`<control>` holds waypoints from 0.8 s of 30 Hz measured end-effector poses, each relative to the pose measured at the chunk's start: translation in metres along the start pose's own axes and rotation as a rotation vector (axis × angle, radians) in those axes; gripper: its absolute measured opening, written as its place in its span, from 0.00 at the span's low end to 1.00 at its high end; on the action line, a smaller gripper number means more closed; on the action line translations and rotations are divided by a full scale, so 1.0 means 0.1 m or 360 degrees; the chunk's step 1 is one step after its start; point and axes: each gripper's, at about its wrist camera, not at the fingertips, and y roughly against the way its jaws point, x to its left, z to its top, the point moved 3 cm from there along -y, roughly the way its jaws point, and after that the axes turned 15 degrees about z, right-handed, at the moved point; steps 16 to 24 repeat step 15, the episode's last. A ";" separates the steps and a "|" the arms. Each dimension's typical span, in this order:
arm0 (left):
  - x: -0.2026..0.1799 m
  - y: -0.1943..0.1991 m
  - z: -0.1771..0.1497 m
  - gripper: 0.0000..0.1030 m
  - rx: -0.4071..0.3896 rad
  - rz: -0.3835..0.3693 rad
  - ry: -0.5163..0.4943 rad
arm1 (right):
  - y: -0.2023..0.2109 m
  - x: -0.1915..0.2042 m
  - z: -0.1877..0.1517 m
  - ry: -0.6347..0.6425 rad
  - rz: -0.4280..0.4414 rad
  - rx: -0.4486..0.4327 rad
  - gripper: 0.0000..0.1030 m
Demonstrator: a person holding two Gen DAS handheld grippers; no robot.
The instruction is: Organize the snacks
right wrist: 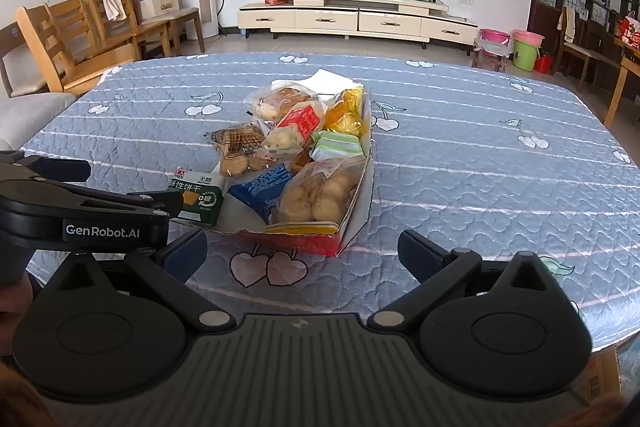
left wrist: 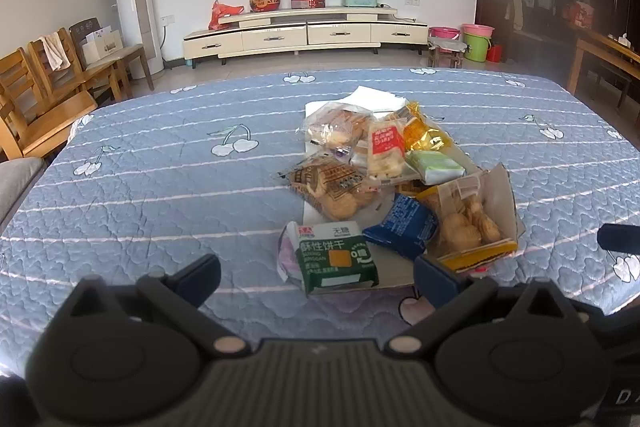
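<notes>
A pile of snack packets lies in and around an open, flattened cardboard box [right wrist: 354, 223] on the blue quilted table. A green-and-white biscuit pack [left wrist: 338, 259] [right wrist: 198, 197] lies at the near left. A blue packet [left wrist: 402, 225] [right wrist: 262, 193] and a clear bag of round biscuits [left wrist: 468, 223] [right wrist: 316, 197] sit beside it. My left gripper [left wrist: 318, 281] is open, its fingers either side of the green pack. It shows in the right wrist view [right wrist: 128, 183]. My right gripper [right wrist: 302, 253] is open and empty just before the box.
More packets sit behind: brown crackers [left wrist: 332, 187], a red-label bag [right wrist: 296, 129], a yellow one [right wrist: 348, 113], a pale green one [right wrist: 338, 147]. Wooden chairs [right wrist: 76, 39] stand at the table's left. A TV cabinet [right wrist: 356, 17] is against the far wall.
</notes>
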 end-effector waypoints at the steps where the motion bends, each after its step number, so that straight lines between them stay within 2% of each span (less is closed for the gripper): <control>1: 0.00 0.00 0.00 0.99 -0.0001 0.0000 -0.0001 | 0.00 0.00 0.00 0.0001 0.0000 0.0001 1.00; 24: 0.00 -0.04 0.01 0.99 0.0011 -0.0021 -0.0011 | -0.01 -0.02 0.00 0.0003 -0.0004 0.0009 1.00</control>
